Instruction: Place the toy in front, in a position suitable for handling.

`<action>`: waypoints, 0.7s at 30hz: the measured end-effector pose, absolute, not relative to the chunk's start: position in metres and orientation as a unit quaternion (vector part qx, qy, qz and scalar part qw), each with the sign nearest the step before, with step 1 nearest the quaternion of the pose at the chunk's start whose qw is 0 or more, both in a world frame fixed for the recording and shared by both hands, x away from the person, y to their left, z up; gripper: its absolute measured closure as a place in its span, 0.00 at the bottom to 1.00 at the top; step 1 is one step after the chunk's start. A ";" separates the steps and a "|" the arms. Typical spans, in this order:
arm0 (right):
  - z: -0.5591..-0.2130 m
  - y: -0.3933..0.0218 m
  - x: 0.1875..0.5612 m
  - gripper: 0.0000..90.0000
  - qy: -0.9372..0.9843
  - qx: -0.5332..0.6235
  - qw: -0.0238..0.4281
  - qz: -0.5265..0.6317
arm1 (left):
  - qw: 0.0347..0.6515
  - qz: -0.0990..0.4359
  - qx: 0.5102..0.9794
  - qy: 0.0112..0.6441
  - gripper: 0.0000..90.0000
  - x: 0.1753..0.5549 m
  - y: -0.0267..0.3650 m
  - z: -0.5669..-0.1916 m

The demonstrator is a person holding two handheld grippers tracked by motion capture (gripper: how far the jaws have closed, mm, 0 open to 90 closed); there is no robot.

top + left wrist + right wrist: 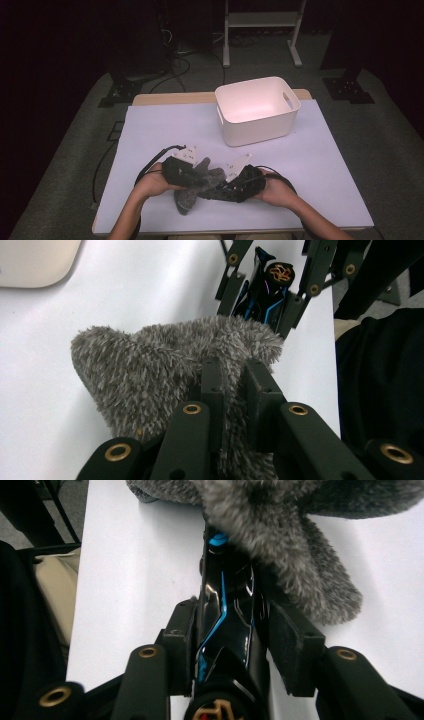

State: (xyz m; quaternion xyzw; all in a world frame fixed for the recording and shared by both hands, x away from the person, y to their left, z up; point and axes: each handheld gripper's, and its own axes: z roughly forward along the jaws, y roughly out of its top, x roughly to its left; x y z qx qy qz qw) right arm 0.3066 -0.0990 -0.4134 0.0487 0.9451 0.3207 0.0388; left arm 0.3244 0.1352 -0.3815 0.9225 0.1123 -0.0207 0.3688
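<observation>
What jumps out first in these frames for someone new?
The fuzzy grey sock at the near middle of the white table, pinched by the left gripper, its fingers shut on the pile. The right gripper clasps a glossy black and blue tool whose tip goes under the sock. A white bin stands at the far right, apart from both.
</observation>
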 end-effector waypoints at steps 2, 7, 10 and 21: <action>-0.414 -0.104 0.308 0.62 0.944 0.052 0.033 0.324 | 0.367 -0.019 0.922 0.118 0.90 0.326 0.140 -0.383; -0.413 -0.124 0.306 0.64 0.943 0.051 0.033 0.326 | 0.362 -0.020 0.923 0.133 0.89 0.326 0.150 -0.388; -0.410 -0.135 0.304 0.66 0.945 0.058 0.032 0.321 | 0.363 -0.025 0.921 0.135 0.89 0.325 0.152 -0.392; -0.408 -0.152 0.300 0.66 0.950 0.067 0.036 0.303 | 0.376 -0.045 0.918 0.118 0.89 0.317 0.135 -0.408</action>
